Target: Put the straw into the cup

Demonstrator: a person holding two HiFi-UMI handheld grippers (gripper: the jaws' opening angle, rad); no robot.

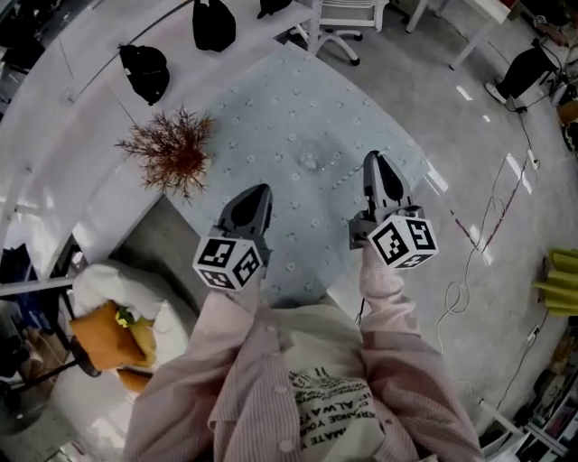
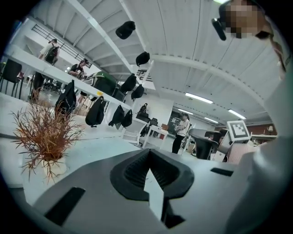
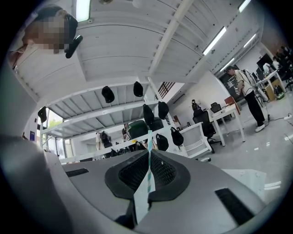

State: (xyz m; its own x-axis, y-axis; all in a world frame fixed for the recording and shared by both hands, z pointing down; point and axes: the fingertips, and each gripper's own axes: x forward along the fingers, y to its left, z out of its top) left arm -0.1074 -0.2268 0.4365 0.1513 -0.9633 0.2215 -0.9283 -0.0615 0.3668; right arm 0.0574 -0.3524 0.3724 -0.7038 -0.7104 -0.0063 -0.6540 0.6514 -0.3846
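Note:
My right gripper (image 1: 373, 156) (image 3: 149, 153) is shut on a thin white strip with teal marks, which looks like a paper-wrapped straw (image 3: 149, 140). Its tip pokes up just past the jaw tips. I cannot make out the straw in the head view. My left gripper (image 1: 263, 188) (image 2: 149, 151) is shut, and nothing sticks out beyond its jaws. Both grippers are held side by side in front of my chest, above the near edge of a pale grey table (image 1: 298, 99). No cup shows in any view.
A dried reddish plant (image 1: 172, 149) (image 2: 45, 133) stands at the table's left. Black bags (image 1: 144, 70) hang along a white shelf rail behind it. A white chair (image 1: 343, 23) stands past the table. Cables (image 1: 459, 291) lie on the floor at right. An orange cushion (image 1: 107, 336) sits low left.

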